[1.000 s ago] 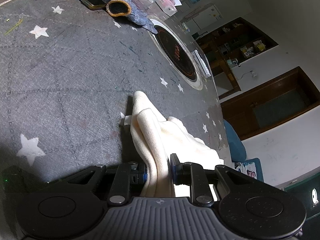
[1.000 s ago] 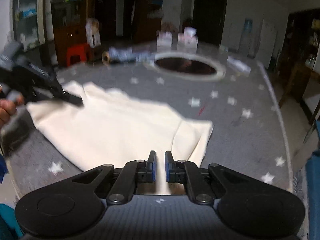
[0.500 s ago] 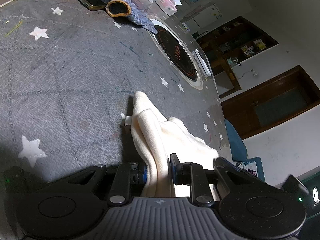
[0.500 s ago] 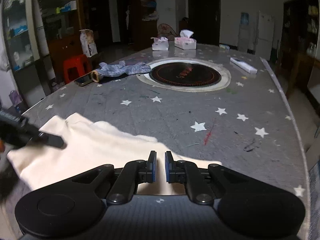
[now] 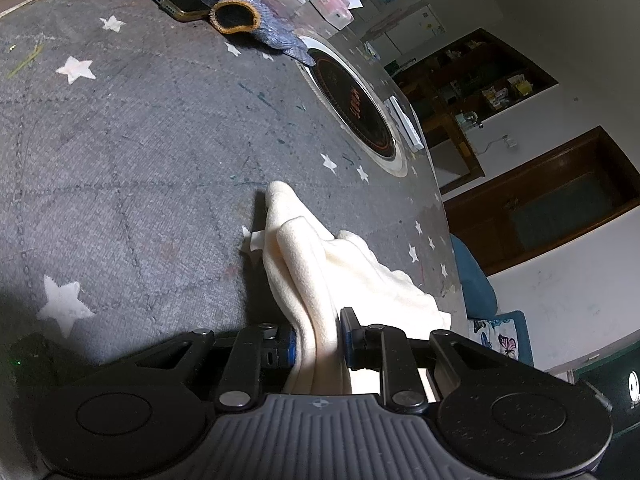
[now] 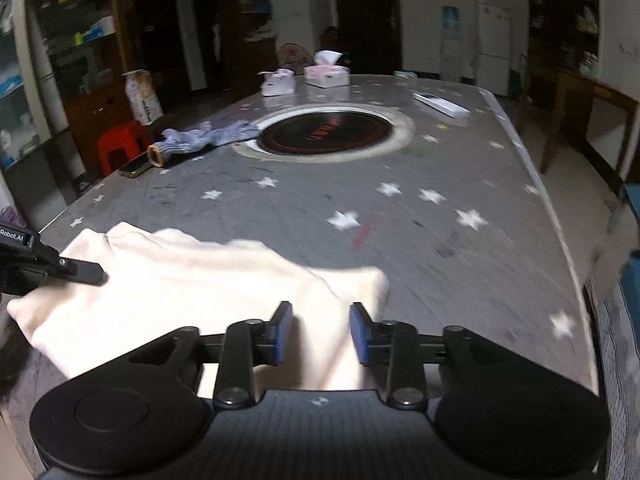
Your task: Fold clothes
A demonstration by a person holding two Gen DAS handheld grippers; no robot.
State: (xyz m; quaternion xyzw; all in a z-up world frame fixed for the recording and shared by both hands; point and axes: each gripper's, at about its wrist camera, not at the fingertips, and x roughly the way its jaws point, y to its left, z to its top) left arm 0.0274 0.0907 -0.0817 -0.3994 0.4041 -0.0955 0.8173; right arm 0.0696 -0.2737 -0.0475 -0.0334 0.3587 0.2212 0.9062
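A cream garment (image 6: pixel 192 292), soft and limp (likely light), is spread at the table's (image 6: pixel 400 216) near edge. It is pinched by the left gripper (image 5: pixel 318 336); the right gripper (image 6: pixel 320 332) is parted above a bunched fold, judged a fair hold.

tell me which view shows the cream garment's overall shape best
The right wrist view: the cream garment lies spread across the table's near end, most of its outline visible. The left wrist view shows only a bunched ridge of it running into the left gripper, its jaws clamped on it.
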